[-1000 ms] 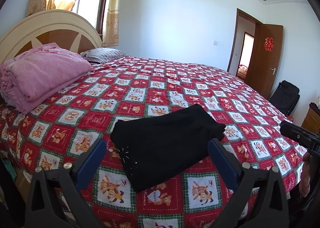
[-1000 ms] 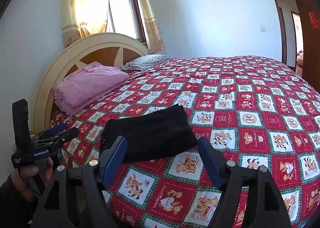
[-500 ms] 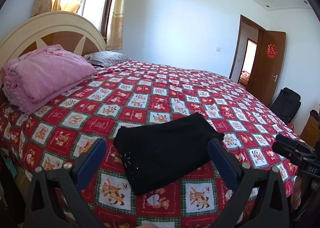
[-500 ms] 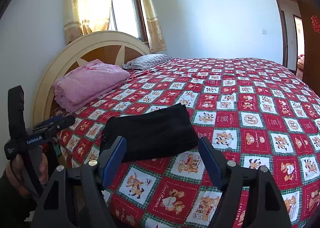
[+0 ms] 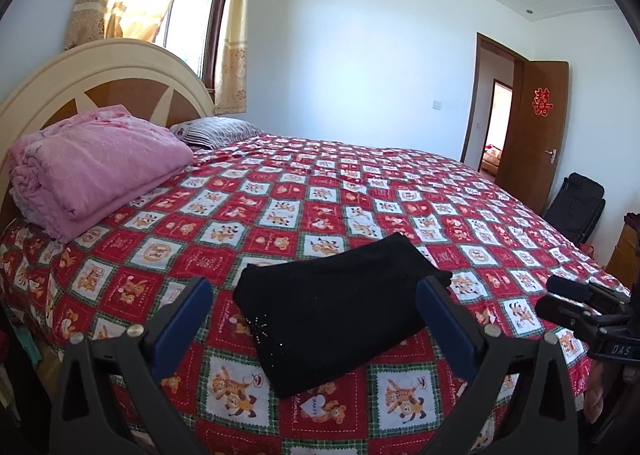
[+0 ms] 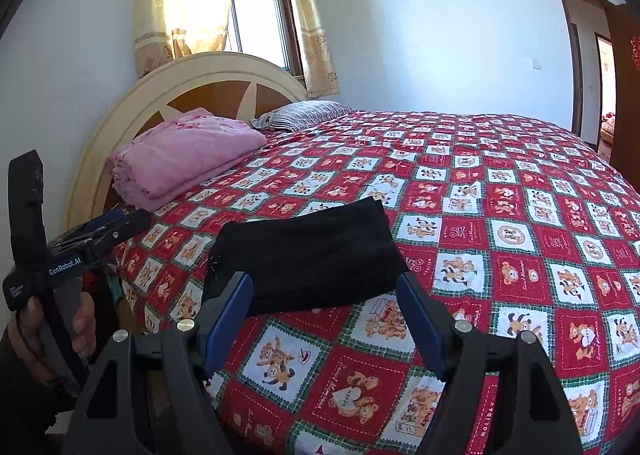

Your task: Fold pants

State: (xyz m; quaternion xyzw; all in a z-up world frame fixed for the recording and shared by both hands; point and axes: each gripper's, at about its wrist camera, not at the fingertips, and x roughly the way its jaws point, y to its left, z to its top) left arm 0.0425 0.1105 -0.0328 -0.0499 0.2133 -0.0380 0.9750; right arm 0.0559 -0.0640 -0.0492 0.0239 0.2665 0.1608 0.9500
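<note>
You draw both grippers back from the folded pants (image 5: 336, 311) on the bed (image 5: 280, 215); left gripper (image 5: 316, 319) and right gripper (image 6: 326, 315) spread wide, empty — folding looks finished.

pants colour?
Black, folded pants lying on the red patchwork bedspread; clearest in the left wrist view.

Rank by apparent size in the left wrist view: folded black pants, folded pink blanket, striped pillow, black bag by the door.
1-2. Folded pink blanket and folded black pants: similar; pants sit nearer the camera, so unranked.
3. Striped pillow and black bag by the door: both small and far; too close to call.
</note>
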